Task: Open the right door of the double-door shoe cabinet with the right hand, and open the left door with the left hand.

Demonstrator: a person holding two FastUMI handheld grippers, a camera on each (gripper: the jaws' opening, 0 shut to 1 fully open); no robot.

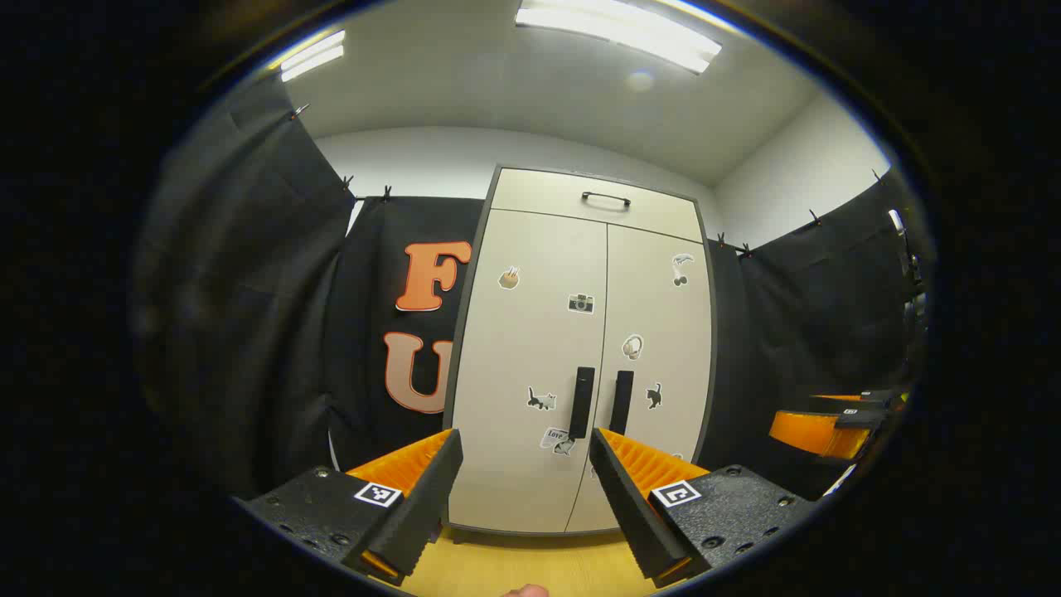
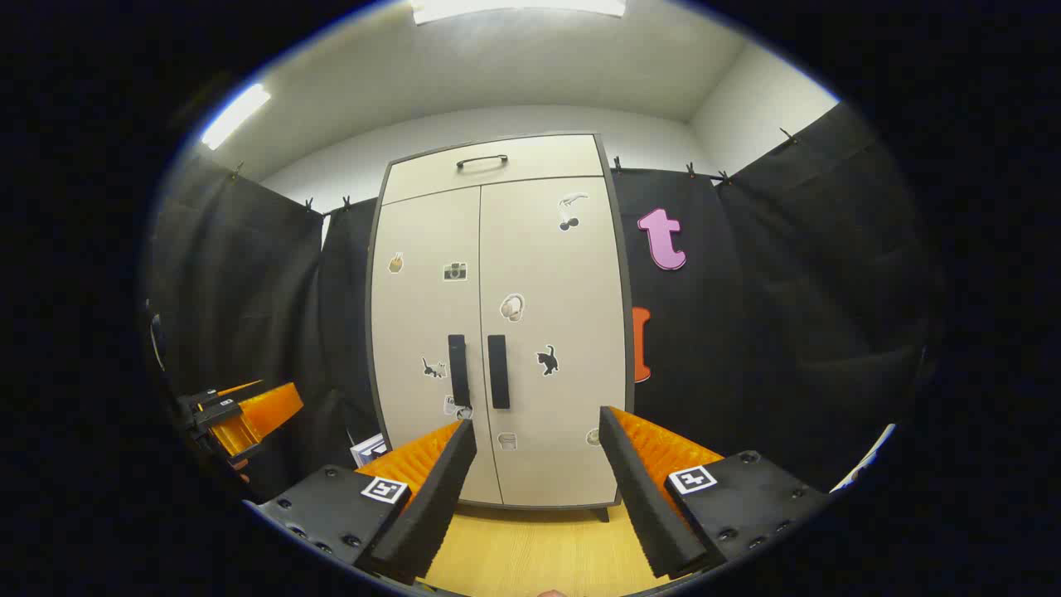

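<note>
both doors shut, both grippers spread and short of the handles

the shoe cabinet point(image 1: 530, 348) stands upright against the black cloth wall on a pale wooden floor point(image 1: 514, 564), and both of its doors are closed. in the left gripper view the left door point(image 1: 514, 332) and the right door point(image 1: 663, 332) meet at a centre seam, with the left handle point(image 1: 582, 403) and the right handle point(image 1: 621, 402) as two dark vertical bars just beside each other on either side of it. a drawer point(image 1: 597, 203) with a dark bar pull runs across the top. small stickers, a camera and cats among them, dot both doors.

the left gripper point(image 1: 524, 452) is spread wide with nothing between its fingers; it is apart from the cabinet, and the left handle appears above the gap. the right gripper point(image 1: 821, 427) shows at the right edge of that view, well to the side of the cabinet.

in the right gripper view the right gripper point(image 2: 539, 431) is likewise spread and holds nothing, apart from the cabinet point(image 2: 497, 332), with the right handle point(image 2: 498, 371) and left handle point(image 2: 457, 370) above and left of the gap. the left gripper point(image 2: 249, 419) appears far off at the left edge.
</note>
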